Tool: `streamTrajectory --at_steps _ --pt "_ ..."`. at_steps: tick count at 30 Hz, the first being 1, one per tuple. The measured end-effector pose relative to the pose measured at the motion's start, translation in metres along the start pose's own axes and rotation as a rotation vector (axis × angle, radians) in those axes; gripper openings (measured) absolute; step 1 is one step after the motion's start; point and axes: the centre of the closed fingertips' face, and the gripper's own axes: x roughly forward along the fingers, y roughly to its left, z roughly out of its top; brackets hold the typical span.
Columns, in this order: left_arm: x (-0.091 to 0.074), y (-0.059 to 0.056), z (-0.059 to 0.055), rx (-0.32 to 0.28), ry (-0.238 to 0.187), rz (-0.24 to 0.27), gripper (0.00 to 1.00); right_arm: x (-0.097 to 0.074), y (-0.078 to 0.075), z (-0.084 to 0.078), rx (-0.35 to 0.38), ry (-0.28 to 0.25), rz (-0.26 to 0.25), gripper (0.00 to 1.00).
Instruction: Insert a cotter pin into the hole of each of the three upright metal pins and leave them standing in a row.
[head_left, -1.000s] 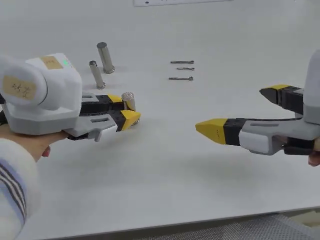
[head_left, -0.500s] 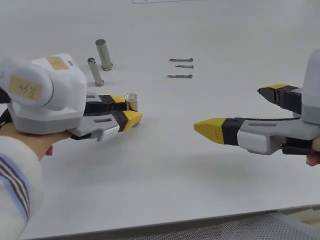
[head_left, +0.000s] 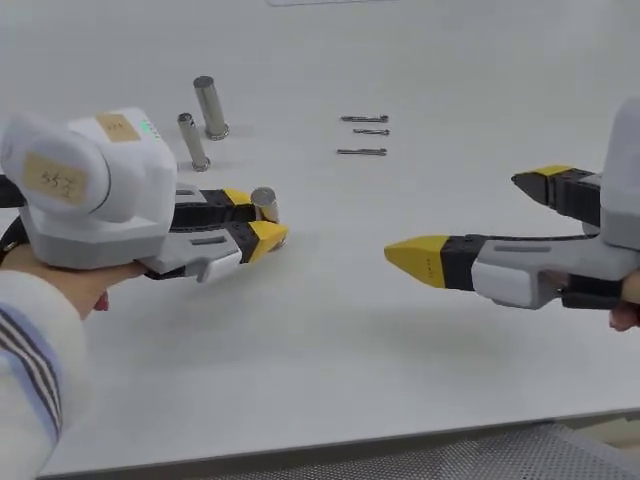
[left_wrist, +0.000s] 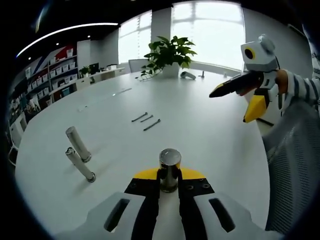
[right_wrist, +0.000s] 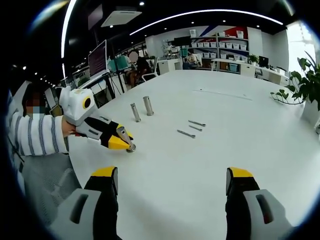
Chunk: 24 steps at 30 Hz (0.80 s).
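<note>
My left gripper (head_left: 256, 222) is shut on a short steel pin (head_left: 264, 203), gripped low on its shaft (left_wrist: 170, 167) with its flat top above the jaws. Its base sits at or just above the white table (head_left: 330, 330). Two more steel pins, a thick one (head_left: 209, 107) and a thinner one (head_left: 191, 142), stand upright behind and to the left of it. Three cotter pins (head_left: 362, 119) (head_left: 370, 131) (head_left: 361, 152) lie flat in a stack further back. My right gripper (head_left: 465, 218) hovers wide open at the right, holding nothing.
The table's front edge (head_left: 330, 445) runs along the bottom of the head view. A potted plant (left_wrist: 169, 52) stands at the far end in the left gripper view. Shelves and seated people (right_wrist: 137, 62) are beyond the table.
My left gripper has edged slightly to the right with the steel pin still held. The right gripper has barely moved; the head view shifted a little.
</note>
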Motion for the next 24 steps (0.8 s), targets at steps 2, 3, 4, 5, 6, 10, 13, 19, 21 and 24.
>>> streamTrajectory --at_steps 2,3,4,5,6,10,13,19,21,24 --pt "0.0 0.0 0.0 -0.002 -0.005 -0.002 0.1 0.0 -0.001 0.0 -0.006 -0.003 -0.006 0.87" --pt "0.0 0.0 0.0 0.0 -0.005 -0.001 0.1 -0.001 -0.001 0.001 -0.011 -0.007 -0.008 0.87" --pt "0.0 0.0 0.0 0.005 -0.006 -0.001 0.1 -0.001 -0.001 0.002 -0.013 -0.009 -0.009 0.87" --pt "0.0 0.0 0.0 0.016 -0.006 -0.003 0.1 -0.001 -0.001 0.003 -0.013 -0.011 -0.009 0.87" --pt "0.0 0.0 0.0 0.027 -0.005 -0.004 0.1 -0.001 -0.001 0.004 -0.013 -0.013 -0.008 0.86" --pt "-0.002 0.002 0.002 0.035 0.0 0.001 0.19 -0.001 0.0 0.006 -0.021 -0.014 -0.005 0.86" --pt "-0.006 0.004 0.002 0.023 0.0 0.011 0.33 0.0 0.001 0.007 -0.031 -0.012 0.0 0.85" --pt "-0.022 0.0 0.005 -0.005 -0.009 -0.015 0.47 0.004 0.002 0.01 -0.054 -0.008 0.008 0.83" --pt "-0.026 -0.001 0.005 -0.015 -0.016 -0.017 0.52 0.004 0.002 0.013 -0.06 -0.009 0.01 0.83" --pt "-0.033 -0.002 0.007 -0.055 -0.044 -0.022 0.66 0.005 0.002 0.016 -0.072 -0.009 0.01 0.82"
